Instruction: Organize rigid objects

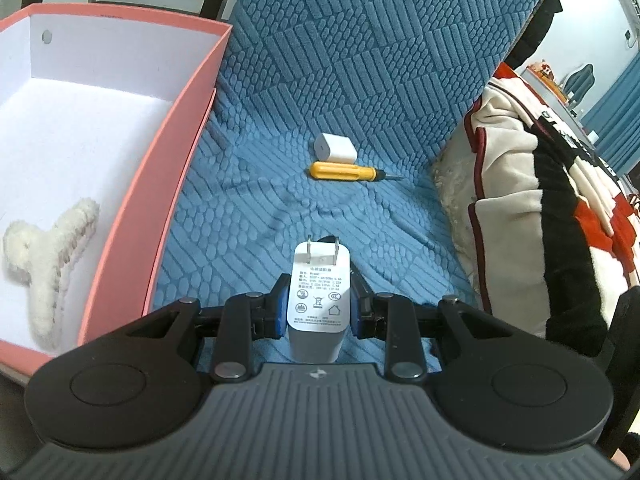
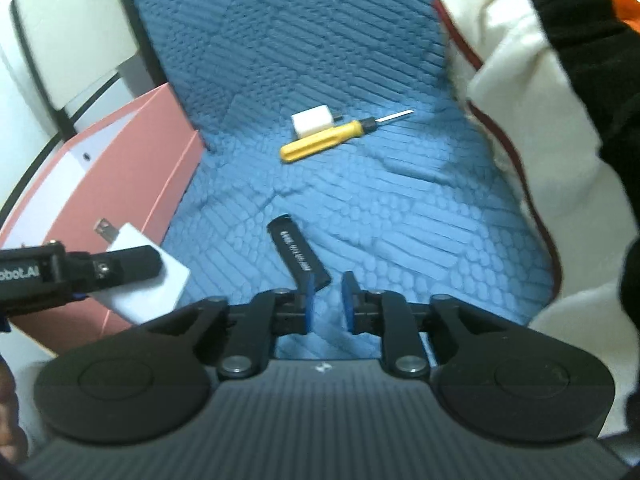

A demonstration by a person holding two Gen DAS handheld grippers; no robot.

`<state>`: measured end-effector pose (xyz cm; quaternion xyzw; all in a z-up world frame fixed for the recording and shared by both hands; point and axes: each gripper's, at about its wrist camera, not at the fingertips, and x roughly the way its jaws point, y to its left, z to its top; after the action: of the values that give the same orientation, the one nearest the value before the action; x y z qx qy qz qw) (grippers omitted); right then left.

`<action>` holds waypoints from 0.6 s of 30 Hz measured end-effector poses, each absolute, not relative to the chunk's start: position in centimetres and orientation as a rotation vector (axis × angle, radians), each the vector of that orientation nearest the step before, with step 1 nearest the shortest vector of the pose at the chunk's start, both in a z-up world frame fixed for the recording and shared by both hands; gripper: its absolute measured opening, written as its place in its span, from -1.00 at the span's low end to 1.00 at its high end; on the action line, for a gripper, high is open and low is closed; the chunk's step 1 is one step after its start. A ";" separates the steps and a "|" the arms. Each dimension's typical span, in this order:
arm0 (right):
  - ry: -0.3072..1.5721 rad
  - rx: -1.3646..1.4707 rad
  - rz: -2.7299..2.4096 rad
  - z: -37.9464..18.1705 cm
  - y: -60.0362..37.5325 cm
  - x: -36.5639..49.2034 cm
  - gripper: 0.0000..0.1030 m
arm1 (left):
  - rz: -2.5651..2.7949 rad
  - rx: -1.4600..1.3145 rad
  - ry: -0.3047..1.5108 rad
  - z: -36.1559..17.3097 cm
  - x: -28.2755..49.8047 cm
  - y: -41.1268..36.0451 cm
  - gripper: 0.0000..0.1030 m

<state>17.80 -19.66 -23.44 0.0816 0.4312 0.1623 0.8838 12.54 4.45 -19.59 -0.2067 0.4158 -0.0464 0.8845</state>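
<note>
Left gripper (image 1: 319, 308) is clamped on the white power adapter (image 1: 319, 300), prongs pointing forward and away from the camera, its long axis running along the fingers, hovering over the blue quilted cover (image 1: 360, 80) just beside the pink box (image 1: 176, 184). Over on the other side, the right gripper (image 2: 329, 304) has its jaws parted with nothing between the pads, and the black stick-shaped device (image 2: 298, 256) lies on the cover just ahead of its left finger, long axis slanting from near-right to far-left, its far end aimed toward the box. Risk here: that left finger sits right against the device's near end, so a closing move could nudge it or pinch only the corner and flick it away. The adapter is gripped on its smooth sides, so a tilt over the box could let it slip. Further back, a yellow screwdriver (image 1: 344, 171) and small white cube charger (image 1: 335, 148) wait, touching; a fluffy claw clip (image 1: 48, 252) is already boxed
</note>
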 end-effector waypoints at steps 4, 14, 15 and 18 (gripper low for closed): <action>0.844 0.060 0.406 -23.9 -17.5 18.3 -0.27 | -0.081 -0.429 0.875 -20.3 12.3 4.5 -0.36; 0.892 0.001 0.482 -26.7 -15.7 22.4 -0.27 | -0.048 -0.418 0.873 -20.5 12.2 4.4 -0.36; 0.873 -0.036 0.491 -26.8 -15.3 22.3 -0.28 | -0.046 -0.416 0.873 -20.6 12.3 4.4 -0.36; 0.827 -0.139 0.486 -27.1 -13.9 22.4 -0.37 | -0.045 -0.409 0.873 -20.7 12.3 4.2 -0.36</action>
<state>22.44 -13.89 -27.12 -0.0668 0.3976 0.2335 0.8848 12.30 4.15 -20.66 -0.1964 0.4196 -0.0216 0.8860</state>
